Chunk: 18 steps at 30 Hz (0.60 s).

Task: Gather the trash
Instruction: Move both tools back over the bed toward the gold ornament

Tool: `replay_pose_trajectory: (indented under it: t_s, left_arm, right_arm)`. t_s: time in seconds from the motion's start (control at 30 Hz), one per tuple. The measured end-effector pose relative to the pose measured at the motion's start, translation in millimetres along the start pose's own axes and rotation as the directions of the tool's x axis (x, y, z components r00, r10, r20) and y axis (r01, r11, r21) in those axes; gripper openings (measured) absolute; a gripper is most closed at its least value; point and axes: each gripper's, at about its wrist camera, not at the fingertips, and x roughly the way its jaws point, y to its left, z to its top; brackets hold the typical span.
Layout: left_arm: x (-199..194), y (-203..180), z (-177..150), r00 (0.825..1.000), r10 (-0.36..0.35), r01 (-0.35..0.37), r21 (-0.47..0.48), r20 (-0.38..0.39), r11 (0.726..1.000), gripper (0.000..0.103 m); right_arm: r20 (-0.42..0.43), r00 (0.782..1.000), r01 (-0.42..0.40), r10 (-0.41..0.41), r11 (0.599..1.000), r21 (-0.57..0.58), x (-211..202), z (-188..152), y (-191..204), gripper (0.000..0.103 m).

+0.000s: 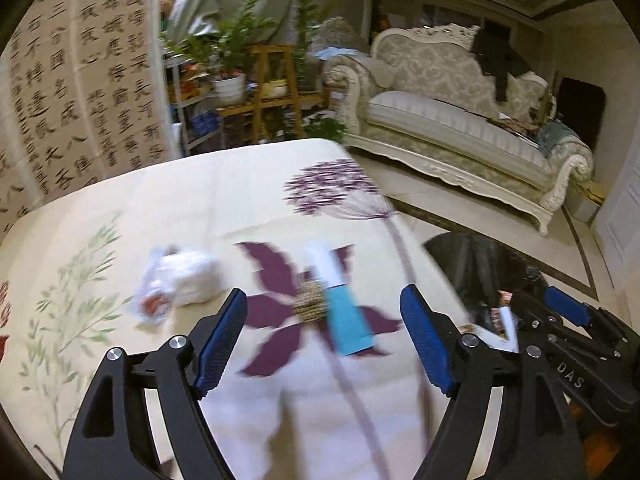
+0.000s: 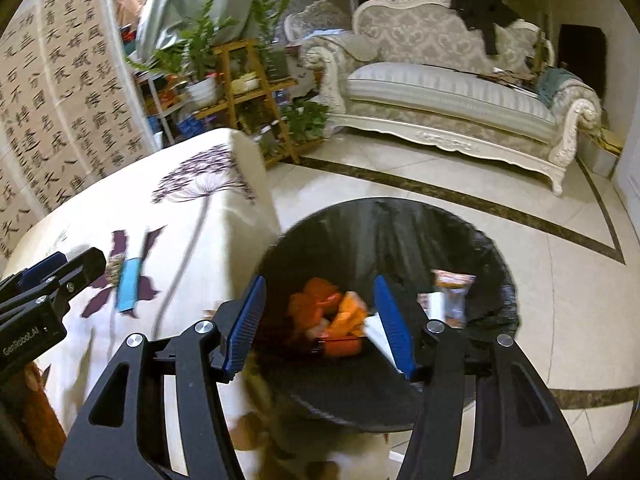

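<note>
Behind everything we see a wall of calligraphy panels (image 1: 80,92) at the far left, then a wooden plant shelf (image 1: 272,92) with potted greenery, and a pale carved sofa (image 1: 460,120) on the tiled floor (image 2: 480,184) toward the right. Nearer to us, a desk draped in a cream flowered cloth (image 1: 180,200) fills the left side. On it, toward the left, lies a crumpled white wrapper (image 1: 176,284) with a red patch, blurred in the left wrist view. Just to its right a white and blue tube (image 1: 340,300) rests on the purple flower print, apart from the wrapper. We hold the left gripper (image 1: 324,340) above the cloth with its blue-padded fingers (image 1: 222,340) spread wide; the tube shows between them further off, and nothing is pinched. Moving right, past the edge of the desk, a trash bin with a black bag (image 2: 400,232) stands on the floor just beside the desk. Inside it we make out orange scraps (image 2: 332,312), a white paper piece (image 2: 380,336) and a small orange-printed packet (image 2: 454,296). The right gripper (image 2: 320,328) hangs over the bin's mouth, its fingers (image 2: 394,328) spread apart and empty, with the scraps visible below between them.
</note>
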Motion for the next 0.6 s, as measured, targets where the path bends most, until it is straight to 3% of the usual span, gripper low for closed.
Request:
replay_pose_trajectory:
  t_s: [0.3,0.6]
  left_arm:
    - [-9,61,-9,0.995,0.100,-0.101,-0.082,-0.010,0.992,0.077]
    - [-15,101,-19,0.989,0.149,-0.150,-0.137,-0.018,0.979,0.077]
  right_arm:
    - [-0.013,0.997,-0.080,0.079,0.993,-0.090,3,5,57,0.055]
    - [-0.036,0.990,-0.144,0.140,0.972,-0.184,8,6,111,0.053]
